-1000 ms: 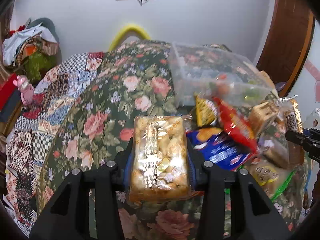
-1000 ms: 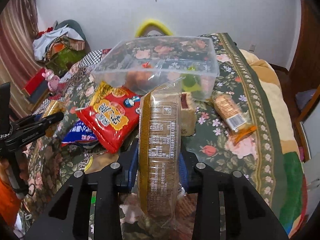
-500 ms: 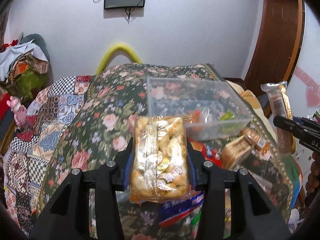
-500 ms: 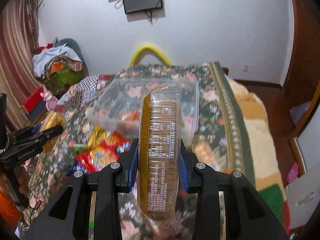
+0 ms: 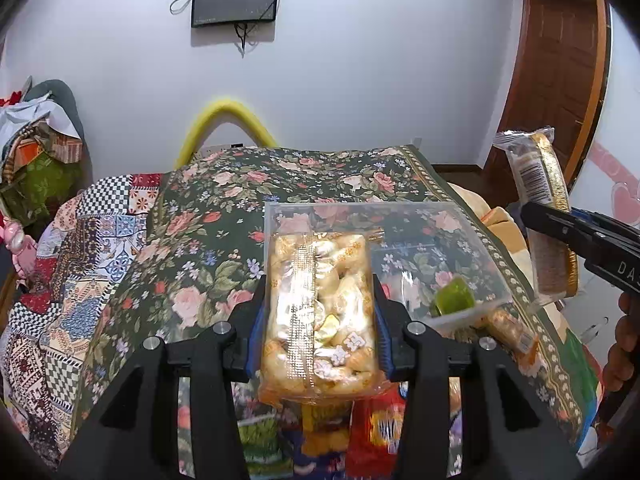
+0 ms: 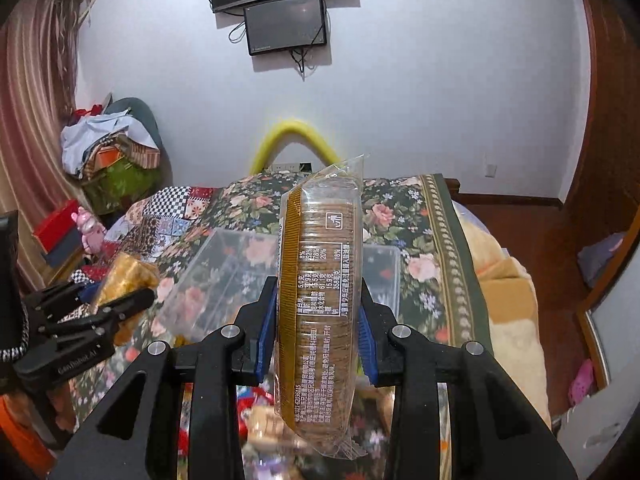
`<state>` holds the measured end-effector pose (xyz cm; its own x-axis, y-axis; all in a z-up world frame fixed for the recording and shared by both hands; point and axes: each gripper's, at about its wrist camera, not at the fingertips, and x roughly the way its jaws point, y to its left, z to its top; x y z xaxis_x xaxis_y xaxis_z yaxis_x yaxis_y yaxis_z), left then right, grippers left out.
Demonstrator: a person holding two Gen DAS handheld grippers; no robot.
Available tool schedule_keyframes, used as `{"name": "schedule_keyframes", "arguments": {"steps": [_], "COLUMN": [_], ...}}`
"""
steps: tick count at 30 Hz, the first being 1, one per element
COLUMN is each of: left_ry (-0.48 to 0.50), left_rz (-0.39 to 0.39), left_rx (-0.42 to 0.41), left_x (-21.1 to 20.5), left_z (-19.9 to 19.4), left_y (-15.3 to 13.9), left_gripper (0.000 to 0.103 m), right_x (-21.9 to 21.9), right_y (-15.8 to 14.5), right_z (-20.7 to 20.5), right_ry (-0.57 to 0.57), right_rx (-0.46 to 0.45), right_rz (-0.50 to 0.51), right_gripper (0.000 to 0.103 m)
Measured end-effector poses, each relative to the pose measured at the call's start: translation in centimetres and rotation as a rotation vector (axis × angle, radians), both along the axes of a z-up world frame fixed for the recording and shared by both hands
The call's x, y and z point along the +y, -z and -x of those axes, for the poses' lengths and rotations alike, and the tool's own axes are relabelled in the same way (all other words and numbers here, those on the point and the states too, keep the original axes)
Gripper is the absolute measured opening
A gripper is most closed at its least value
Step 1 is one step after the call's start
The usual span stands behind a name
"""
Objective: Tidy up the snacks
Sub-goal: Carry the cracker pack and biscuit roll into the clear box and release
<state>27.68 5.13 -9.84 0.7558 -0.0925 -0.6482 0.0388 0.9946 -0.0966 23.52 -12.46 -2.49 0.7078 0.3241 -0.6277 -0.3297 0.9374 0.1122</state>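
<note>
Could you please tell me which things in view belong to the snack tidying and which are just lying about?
Job:
pastry pack in left tongs
biscuit pack in right tongs
clear bin

Lying about:
wall monitor
clothes pile
pink toy

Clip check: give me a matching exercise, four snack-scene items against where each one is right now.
Items:
1. pastry pack
2. biscuit sleeve
3. green jelly cup
4. red snack bag

Places:
A. inside the clear bin
B. in the right gripper
C. on the bedspread below the left gripper
D. in the left gripper

Pairs: 1-D, 2-B, 3-A, 4-C
</note>
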Motion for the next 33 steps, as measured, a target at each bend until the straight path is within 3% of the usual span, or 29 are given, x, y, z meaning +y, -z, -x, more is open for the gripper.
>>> {"name": "schedule_keyframes", "arguments": {"steps": [17, 27, 33], "left_ry": [0.028, 0.055, 0.046], "left_rz": [-0.030, 0.007, -0.005], "left_rx": [0.093, 0.165, 0.193], "left_x": [-1.5, -1.8, -2.0], "left_z": [-6.2, -7.2, -7.3], "left_y": [4.2, 6.1, 6.7], "left_gripper": [0.044, 0.044, 0.045], "right_x": [2.3, 3.2, 3.0], "right_y": [5.4, 7.7, 7.5], "right_z": [-6.2, -6.9, -6.6], "right_ry": [-0.027, -0.087, -0.088], "right_rx": [0.166, 0.262, 0.252], "right_rz": [0.035, 0.064, 0.082], "right_gripper": [0.032, 0.032, 0.034]}}
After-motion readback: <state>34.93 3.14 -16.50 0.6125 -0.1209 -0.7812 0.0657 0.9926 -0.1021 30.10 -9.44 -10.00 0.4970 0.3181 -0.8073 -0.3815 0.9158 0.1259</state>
